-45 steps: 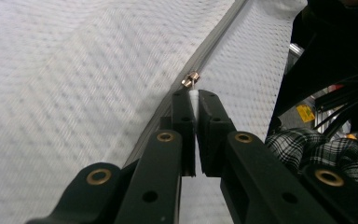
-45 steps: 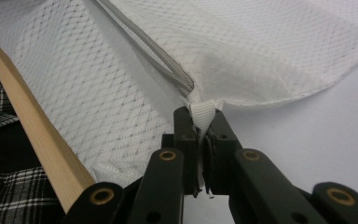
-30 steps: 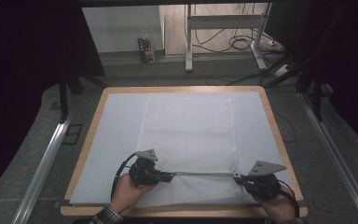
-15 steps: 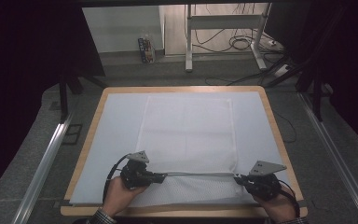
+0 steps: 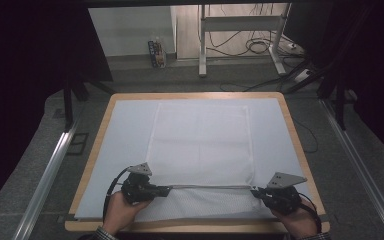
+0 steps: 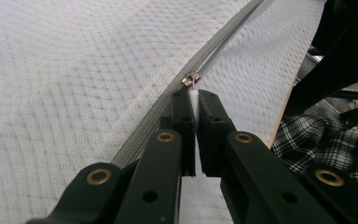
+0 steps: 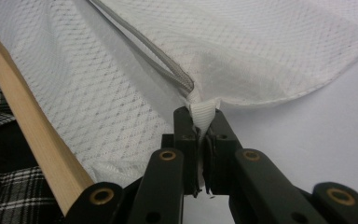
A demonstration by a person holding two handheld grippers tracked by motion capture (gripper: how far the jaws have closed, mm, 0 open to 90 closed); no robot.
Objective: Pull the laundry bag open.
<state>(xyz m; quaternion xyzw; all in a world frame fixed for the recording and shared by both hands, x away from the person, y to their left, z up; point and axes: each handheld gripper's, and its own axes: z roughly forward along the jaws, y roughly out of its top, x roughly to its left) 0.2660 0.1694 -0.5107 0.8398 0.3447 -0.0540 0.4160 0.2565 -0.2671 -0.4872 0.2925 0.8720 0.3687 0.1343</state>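
A white mesh bag (image 5: 200, 145) lies flat on the table, with a grey zipper (image 5: 210, 186) running across its near end. My left gripper (image 5: 167, 190) sits at the zipper's left part, shut on the small metal zipper pull (image 6: 191, 79) by its white tag. At the zipper's right end, my right gripper (image 5: 255, 192) is shut on a white fabric tab (image 7: 203, 112). In the right gripper view the grey zipper (image 7: 140, 46) ends just above that tab. Both hands rest near the table's front edge.
The table has a pale blue-white cover (image 5: 125, 130) and a wooden rim (image 5: 100, 145). A plaid sleeve (image 6: 317, 140) is close behind the left gripper. Metal rails (image 5: 45, 180) flank the table, and desk legs with cables (image 5: 250, 45) stand beyond it.
My left gripper has slid to the left along the zipper line, still shut on the pull. The right gripper has stayed in place on the tab.
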